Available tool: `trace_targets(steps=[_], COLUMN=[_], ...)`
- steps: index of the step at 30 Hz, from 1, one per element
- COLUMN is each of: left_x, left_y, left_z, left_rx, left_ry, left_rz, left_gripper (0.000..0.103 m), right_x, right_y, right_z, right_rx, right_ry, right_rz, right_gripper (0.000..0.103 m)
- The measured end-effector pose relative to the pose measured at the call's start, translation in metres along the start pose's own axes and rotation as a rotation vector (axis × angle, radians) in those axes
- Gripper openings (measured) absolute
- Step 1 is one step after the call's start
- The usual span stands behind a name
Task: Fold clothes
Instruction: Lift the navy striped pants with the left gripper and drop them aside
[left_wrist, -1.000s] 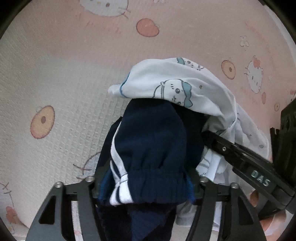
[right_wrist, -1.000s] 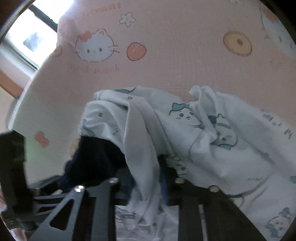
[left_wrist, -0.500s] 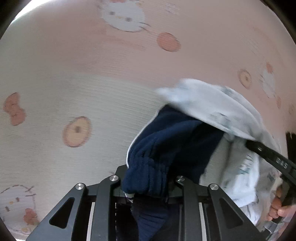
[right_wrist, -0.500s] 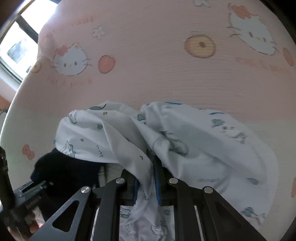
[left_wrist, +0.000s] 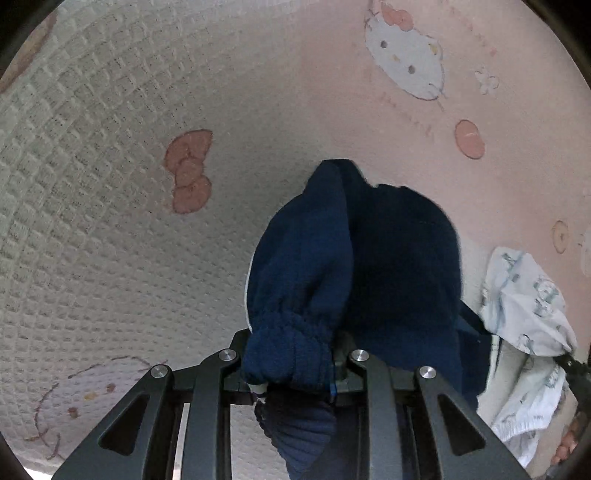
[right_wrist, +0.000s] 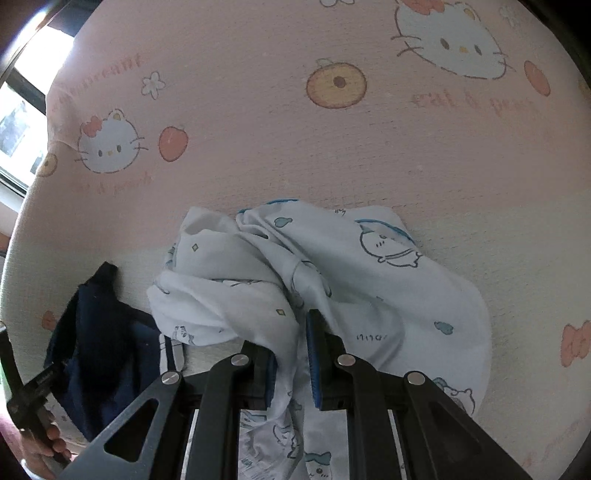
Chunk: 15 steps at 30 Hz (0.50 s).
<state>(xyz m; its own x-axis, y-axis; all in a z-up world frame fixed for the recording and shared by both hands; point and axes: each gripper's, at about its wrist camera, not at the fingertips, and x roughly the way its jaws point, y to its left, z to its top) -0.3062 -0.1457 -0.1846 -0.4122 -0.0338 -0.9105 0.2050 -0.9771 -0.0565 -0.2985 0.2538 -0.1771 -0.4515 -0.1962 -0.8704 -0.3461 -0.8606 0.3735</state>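
L gripper (left_wrist: 295, 373): fingers closed on the navy garment (left_wrist: 369, 266), gripping it at the ribbed elastic hem. The bunched hem sits right betw. the two fingers, w/ a short tail of navy cloth spilling back toward the camera. Rest of the garment runs away from the fingers toward top of the left wrist view, long axis roughly along the line of the fingers, leaning slightly right; far end comes to a narrow tip. A thin white stripe shows along its left edge. It lies over the pink cartoon-print mat (left_wrist: 147, 240).

R gripper (right_wrist: 291, 354): fingers closed on the white printed garment (right_wrist: 369, 280), pinching a thin twisted fold betw. the blue pads. From the pinch the cloth fans out ahead and mostly to the right, crumpled, no clear long axis; a strip trails back under the gripper toward the camera. Blue trim shows at its far edge.

In the right wrist view the navy garment (right_wrist: 96, 332) is off to the left of the white one, just beside it; can't tell if they touch. A hand (right_wrist: 40, 446) holding the other gripper shows at bottom left.

In the left wrist view the white garment (left_wrist: 528, 332) hangs at far right, w/ fingertips of a hand (left_wrist: 565, 443) at the edge.
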Motion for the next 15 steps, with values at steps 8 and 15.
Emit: trace_targets(steps=[8, 15], left_x=[-0.033, -0.060], left_y=[-0.024, -0.028], left_z=[0.008, 0.021], left_rx=[-0.086, -0.099], left_ry=[-0.092, -0.147], left_rz=[-0.235, -0.311], left_gripper=[0.057, 0.061], right_x=[-0.022, -0.054], right_y=[0.000, 0.002], right_z=[-0.014, -0.029], right_rx=[-0.026, -0.010], right_ry=[-0.017, -0.132], right_rz=[0.140, 0.325], right_gripper=[0.061, 0.067])
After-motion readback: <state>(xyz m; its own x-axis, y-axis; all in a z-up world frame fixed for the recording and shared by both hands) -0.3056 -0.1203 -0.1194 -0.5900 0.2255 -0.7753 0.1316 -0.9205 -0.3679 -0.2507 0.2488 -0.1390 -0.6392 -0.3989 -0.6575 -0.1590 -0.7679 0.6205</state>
